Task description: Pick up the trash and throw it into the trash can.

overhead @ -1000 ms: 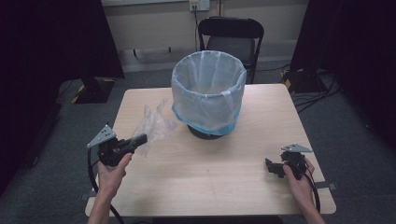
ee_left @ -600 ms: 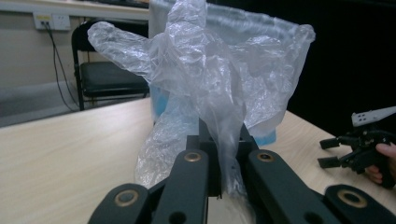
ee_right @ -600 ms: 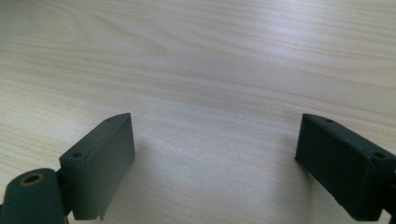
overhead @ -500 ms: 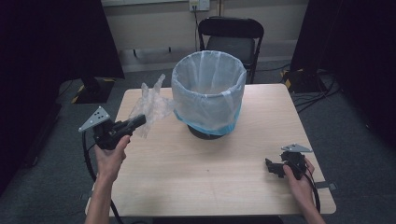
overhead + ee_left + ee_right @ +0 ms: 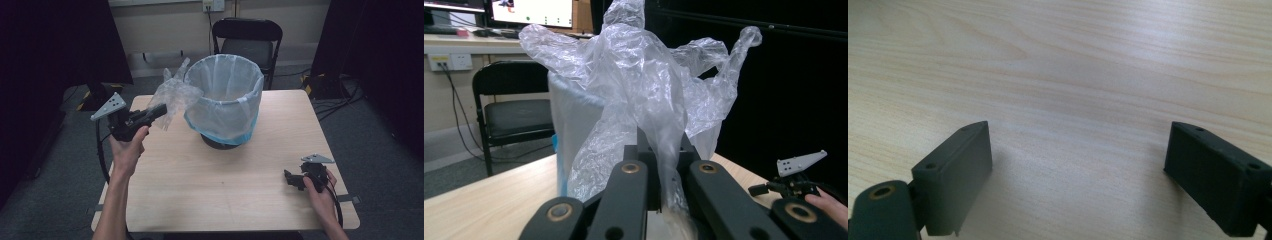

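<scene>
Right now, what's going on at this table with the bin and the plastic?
A person holds a claw in each hand. The left claw is shut on a crumpled clear plastic bag, lifted off the wooden table beside the rim of the lined trash bin. The bag is not in the bin yet. The right claw rests open on the table near its right edge, holding nothing.

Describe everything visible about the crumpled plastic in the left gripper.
The plastic is thin, clear and heavily crinkled, bunched into a loose wad with twisted ends sticking up. The left gripper pinches its lower part between shut jaws and holds it off the table, beside the rim of the lined bin. Whether it touches the liner is unclear.
</scene>
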{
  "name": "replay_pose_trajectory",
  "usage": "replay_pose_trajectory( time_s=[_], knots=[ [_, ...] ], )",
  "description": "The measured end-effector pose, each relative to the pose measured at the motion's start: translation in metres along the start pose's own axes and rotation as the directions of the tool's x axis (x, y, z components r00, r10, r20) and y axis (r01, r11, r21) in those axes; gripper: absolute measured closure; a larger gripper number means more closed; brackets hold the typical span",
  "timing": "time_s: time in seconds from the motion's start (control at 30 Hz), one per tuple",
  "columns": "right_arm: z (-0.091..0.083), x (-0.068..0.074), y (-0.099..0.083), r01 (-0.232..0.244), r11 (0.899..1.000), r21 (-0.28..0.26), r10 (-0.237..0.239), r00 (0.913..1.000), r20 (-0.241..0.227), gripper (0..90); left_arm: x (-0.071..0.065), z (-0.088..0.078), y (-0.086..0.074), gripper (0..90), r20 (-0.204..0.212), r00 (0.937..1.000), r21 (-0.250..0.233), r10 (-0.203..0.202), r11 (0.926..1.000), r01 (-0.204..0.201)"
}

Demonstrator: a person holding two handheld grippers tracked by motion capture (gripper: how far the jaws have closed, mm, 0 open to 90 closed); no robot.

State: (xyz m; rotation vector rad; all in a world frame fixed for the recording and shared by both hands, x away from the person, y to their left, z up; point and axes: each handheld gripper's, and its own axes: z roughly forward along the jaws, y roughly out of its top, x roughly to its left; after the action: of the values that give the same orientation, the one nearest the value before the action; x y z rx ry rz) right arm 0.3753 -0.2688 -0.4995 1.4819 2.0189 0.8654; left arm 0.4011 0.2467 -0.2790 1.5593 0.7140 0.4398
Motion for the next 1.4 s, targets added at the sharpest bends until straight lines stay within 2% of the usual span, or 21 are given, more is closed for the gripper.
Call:
replay_pose_trajectory(
  time_s=[0.07, 0.27, 0.4, 0.43, 0.63, 0.8, 0.93, 1.13, 1.2, 1.23, 1.27, 1.3, 1.33, 1.4],
  knots=[
    [0.000, 0.000, 0.000, 0.000, 1.000, 0.001, 0.000, 1.0000, 0.000, 10.7, 0.000, 0.010, 0.009, 89.2, 0.023, 0.9996, -0.008, 0.014, 0.9999, -0.013],
    [0.000, 0.000, 0.000, -0.001, 1.000, 0.001, 0.001, 1.0000, 0.000, 10.7, 0.003, 0.029, 0.024, 89.1, 0.054, 0.9984, -0.024, 0.015, 0.9996, -0.014],
    [0.000, 0.000, 0.000, 0.000, 1.000, 0.000, 0.000, 1.0000, 0.000, 10.7, 0.003, 0.049, 0.034, 89.2, 0.071, 0.9970, -0.005, 0.032, 0.9995, -0.031],
    [0.000, 0.000, 0.000, 0.000, 1.000, 0.000, 0.000, 1.0000, 0.000, 10.7, 0.003, 0.049, 0.034, 89.2, 0.071, 0.9970, -0.005, 0.032, 0.9995, -0.031],
    [0.000, 0.000, 0.000, 0.000, 1.000, 0.000, 0.000, 1.0000, 0.000, 10.7, 0.001, 0.076, 0.044, 89.2, 0.105, 0.9940, 0.010, 0.031, 0.9994, -0.032],
    [0.000, 0.000, 0.000, 0.000, 1.000, 0.000, 0.000, 1.0000, 0.000, 10.7, 0.002, 0.100, 0.053, 89.1, 0.110, 0.9928, 0.023, 0.048, 0.9984, -0.051],
    [0.000, 0.000, 0.000, 0.000, 1.000, 0.000, 0.000, 1.0000, 0.000, 10.7, 0.006, 0.119, 0.058, 89.1, 0.117, 0.9926, 0.045, 0.033, 0.9983, -0.038],
    [0.000, 0.000, 0.000, 0.000, 1.000, -0.001, 0.000, 1.0000, 0.002, 10.7, 0.012, 0.143, 0.056, 88.3, 0.135, 0.9908, 0.082, 0.015, 0.9962, -0.026],
    [0.000, 0.000, 0.000, 0.000, 1.000, -0.001, 0.000, 1.0000, 0.002, 10.7, 0.016, 0.154, 0.053, 82.6, 0.125, 0.9922, 0.104, -0.006, 0.9946, -0.007],
    [0.000, 0.000, 0.000, 0.000, 1.000, -0.001, 0.000, 1.0000, 0.002, 10.7, 0.016, 0.154, 0.053, 78.8, 0.125, 0.9922, 0.104, -0.006, 0.9946, -0.007],
    [0.000, 0.000, 0.000, 0.000, 1.000, 0.000, 0.000, 1.0000, 0.000, 10.7, 0.017, 0.156, 0.052, 78.8, 0.118, 0.9928, 0.100, -0.017, 0.9950, 0.005],
    [0.000, 0.000, 0.000, 0.000, 1.000, -0.001, 0.000, 1.0000, 0.002, 10.7, 0.016, 0.158, 0.052, 67.0, 0.115, 0.9932, 0.094, -0.019, 0.9955, 0.008],
    [0.000, 0.000, 0.000, 0.000, 1.000, -0.001, 0.000, 1.0000, 0.001, 10.7, 0.014, 0.159, 0.052, 61.1, 0.101, 0.9949, 0.091, -0.009, 0.9959, 0.000],
    [0.000, 0.000, 0.000, 0.000, 1.000, 0.000, 0.000, 1.0000, 0.000, 10.7, 0.013, 0.163, 0.050, 56.9, 0.089, 0.9959, 0.102, -0.011, 0.9947, 0.001]
  ],
)
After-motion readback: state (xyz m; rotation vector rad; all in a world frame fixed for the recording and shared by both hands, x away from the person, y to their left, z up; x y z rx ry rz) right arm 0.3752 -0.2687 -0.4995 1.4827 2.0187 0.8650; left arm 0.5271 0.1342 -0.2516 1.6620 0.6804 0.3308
